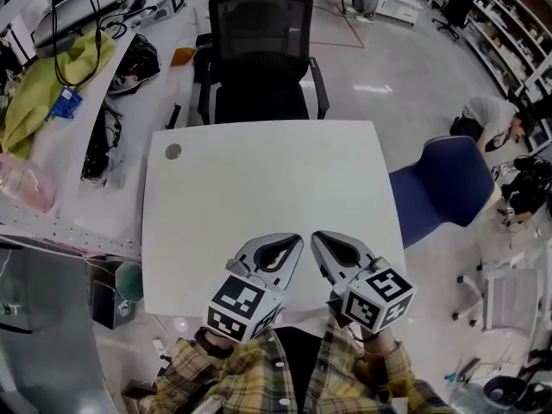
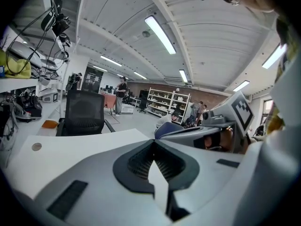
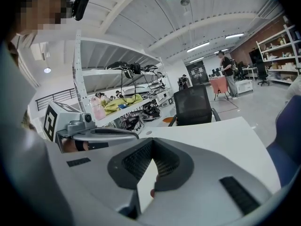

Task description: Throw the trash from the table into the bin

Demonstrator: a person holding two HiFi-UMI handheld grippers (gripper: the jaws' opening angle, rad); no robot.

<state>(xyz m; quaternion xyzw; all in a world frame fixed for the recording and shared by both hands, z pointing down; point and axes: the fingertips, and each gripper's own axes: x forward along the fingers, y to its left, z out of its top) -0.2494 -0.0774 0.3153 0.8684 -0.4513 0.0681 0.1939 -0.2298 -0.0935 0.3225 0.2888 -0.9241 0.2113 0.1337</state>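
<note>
1. The white table (image 1: pixel 259 188) is the reference for everything here. All that lies on its top is a small grey disc (image 1: pixel 173 152) near the far left corner.
2. The left gripper (image 1: pixel 297 240) hangs over the table's near edge, pointing across the top. In its own view the jaws are pressed together at the tips, with nothing pinched.
3. The right gripper (image 1: pixel 317 238) sits just beside it, nearer the table's right side. Its jaws are also pressed together on nothing. The two tips lean towards each other but stay apart.
4. A black mesh chair (image 1: pixel 259 54) stands pushed up against the table's far edge.
5. A blue chair (image 1: pixel 444 188) stands just off the table's right edge, turned partly away.
6. A long white workbench (image 1: pixel 95 179) runs along the table's left side. It is crowded with cables, a yellow-green cloth (image 1: pixel 43 84) and a pink bottle-like thing (image 1: pixel 24 184).
7. A pale green tub (image 1: pixel 129 280) sits on the floor below the table's near left corner. Whether it is the bin cannot be told.
8. Well beyond the table's right side, a person (image 1: pixel 492 119) crouches on the floor by some shelving.
9. Plaid sleeves (image 1: pixel 224 373) show behind both grippers at the table's near edge.
</note>
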